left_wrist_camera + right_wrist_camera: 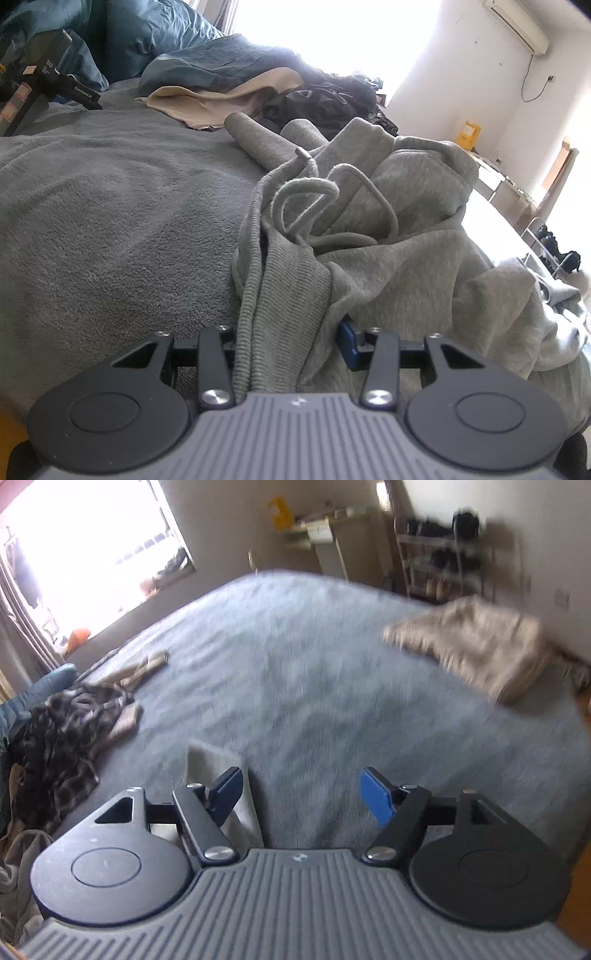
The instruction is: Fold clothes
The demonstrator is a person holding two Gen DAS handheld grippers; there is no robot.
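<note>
Holding: my left gripper point(291, 343) has the ribbed hem of a grey hoodie point(388, 236) running between its fingers; only one blue pad shows at the cloth's edge, so I judge the jaws are closed on the hem but cannot see the pinch itself.
Right gripper point(301, 797): jaws spread wide with nothing between the blue pads, hovering above the bed; this view is motion-blurred.
Hoodie: heaped and crumpled on the grey blanket point(110, 206), one sleeve point(255, 140) stretched away, drawcord point(306, 199) looped loose on top.
Handling: I judge it soft, thick fleece, limp, fairly weighty for cloth, not slippery and not fragile; it will sag and bunch when lifted.
Where to grip: the ribbed hem or cuffs, which are firmer and thicker; avoid the cord, which would snag.
Other clothes: a dark patterned garment point(66, 731) at the bed's edge, a beige piece point(480, 646) lying far across the blanket.
</note>
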